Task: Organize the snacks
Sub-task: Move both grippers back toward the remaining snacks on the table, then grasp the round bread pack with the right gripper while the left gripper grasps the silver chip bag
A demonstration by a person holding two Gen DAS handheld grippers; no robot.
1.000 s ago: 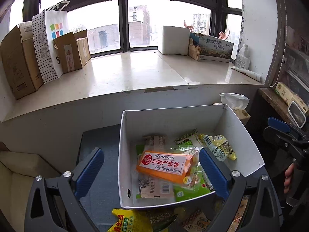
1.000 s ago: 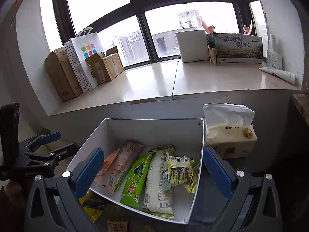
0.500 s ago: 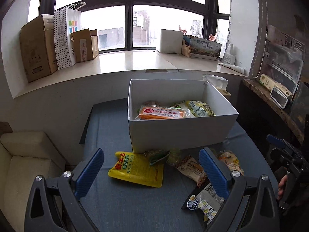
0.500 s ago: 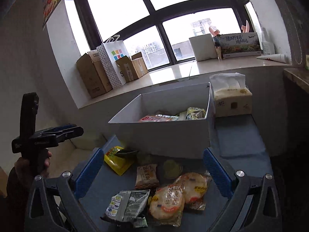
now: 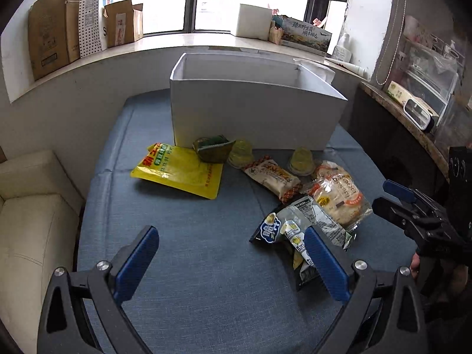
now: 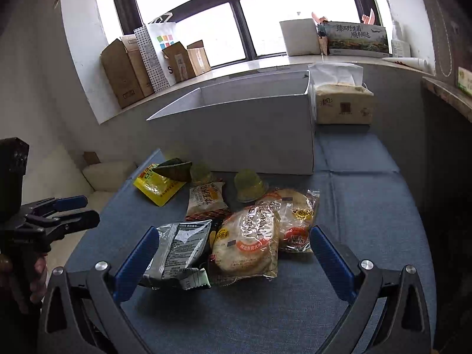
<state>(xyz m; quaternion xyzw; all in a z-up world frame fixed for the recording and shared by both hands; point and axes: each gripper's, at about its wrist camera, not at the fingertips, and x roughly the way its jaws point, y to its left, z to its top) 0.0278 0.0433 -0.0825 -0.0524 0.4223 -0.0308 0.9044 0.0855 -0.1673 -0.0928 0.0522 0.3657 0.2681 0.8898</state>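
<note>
A white box [image 5: 253, 112] stands at the back of the blue table; it also shows in the right wrist view [image 6: 244, 135]. Loose snacks lie in front of it: a yellow pouch [image 5: 180, 169], a dark green packet [image 5: 214, 147], two jelly cups [image 5: 301, 160], a cracker pack [image 5: 273, 177], two round rice-cake packs [image 6: 250, 242] and a grey chip bag [image 6: 180, 247]. My left gripper [image 5: 231, 261] is open and empty over bare cloth. My right gripper [image 6: 233, 261] is open and empty, low over the chip bag and rice cakes.
A tissue box [image 6: 342, 103] stands right of the white box. Cardboard boxes and a paper bag [image 5: 91, 14] sit on the windowsill. A cream sofa [image 5: 32, 212] lies left of the table, and a dark shelf [image 5: 413, 124] to the right.
Both grippers have pulled back from over the white box and dropped low toward the table's front. The loose snacks have come into view; both stayed open and empty.
</note>
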